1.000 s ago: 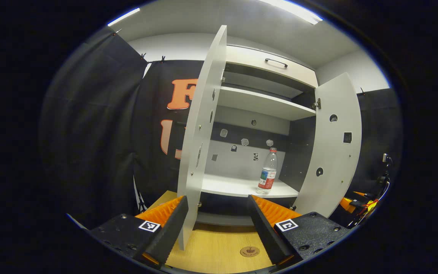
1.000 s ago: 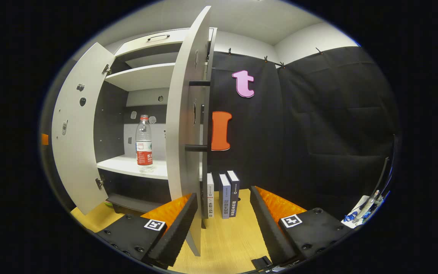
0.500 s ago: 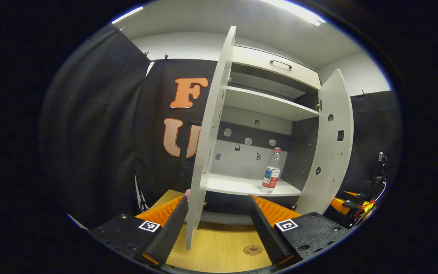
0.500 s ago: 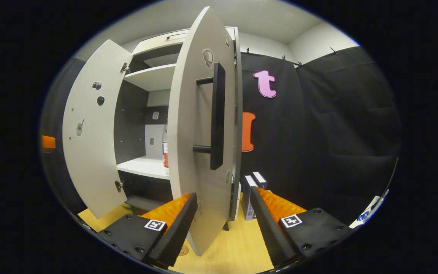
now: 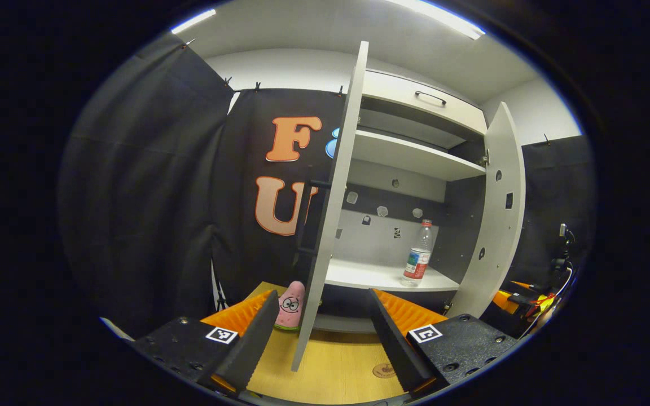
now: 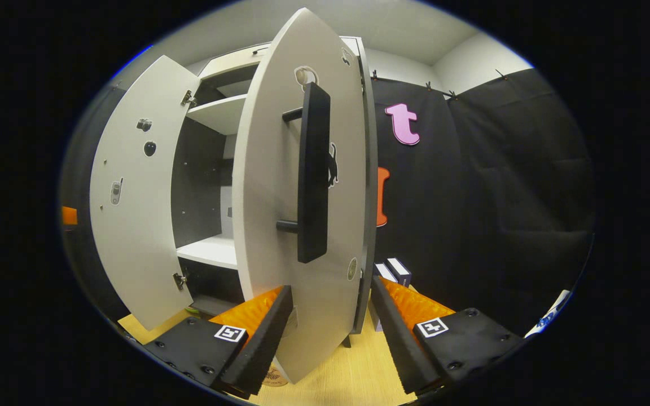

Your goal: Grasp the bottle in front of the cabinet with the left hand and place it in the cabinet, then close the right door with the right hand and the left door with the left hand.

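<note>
Right gripper view: right gripper [image 6: 330,332] spread apart against the right door [image 6: 280,225]; left gripper [image 5: 322,335] likewise apart, bottle [image 5: 418,255] at two o'clock on the cabinet shelf [image 5: 370,276].

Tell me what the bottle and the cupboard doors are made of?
The bottle looks like thin clear plastic: you can see through it, and a printed label wraps its lower half. The right door and left door look like painted or laminated board, flat, matte and pale grey with clean thin edges. The right door's handle is dark and matte, maybe metal or plastic.
</note>
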A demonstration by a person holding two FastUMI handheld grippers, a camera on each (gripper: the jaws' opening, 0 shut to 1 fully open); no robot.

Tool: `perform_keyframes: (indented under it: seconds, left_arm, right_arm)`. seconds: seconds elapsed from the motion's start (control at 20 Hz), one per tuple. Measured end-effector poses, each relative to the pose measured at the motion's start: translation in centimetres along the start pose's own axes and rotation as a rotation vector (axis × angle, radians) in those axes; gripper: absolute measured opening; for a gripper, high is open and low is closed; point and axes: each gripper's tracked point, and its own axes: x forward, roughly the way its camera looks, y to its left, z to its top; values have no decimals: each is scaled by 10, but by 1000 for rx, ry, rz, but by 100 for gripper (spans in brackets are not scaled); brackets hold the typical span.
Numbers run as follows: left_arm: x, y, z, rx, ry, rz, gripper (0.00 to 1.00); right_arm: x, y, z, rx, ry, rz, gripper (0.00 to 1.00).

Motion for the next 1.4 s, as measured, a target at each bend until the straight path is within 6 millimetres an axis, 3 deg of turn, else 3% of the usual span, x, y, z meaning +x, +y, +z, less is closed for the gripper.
perform_keyframes:
  seconds: [0.4,0.65,0.75,0.95,1.05,1.4]
  left_arm:
    - [3,19,-4,-1,-3,32,95]
    - [5,36,-6,1,2,55,95]
    - [4,45,-7,10,6,68,95]
    - [5,62,-9,26,13,90,93]
    - [8,69,-11,28,16,95,95]
    - [28,84,-31,9,47,96,93]
  right_arm:
    - [34,23,-1,-20,1,39,94]
    - [78,50,-4,-39,9,75,94]
    - [88,46,-5,-37,5,67,94]
    - [96,46,-6,-13,-5,55,91]
    - [97,47,-5,-11,-7,50,94]
    - [100,49,-5,-17,-9,36,94]
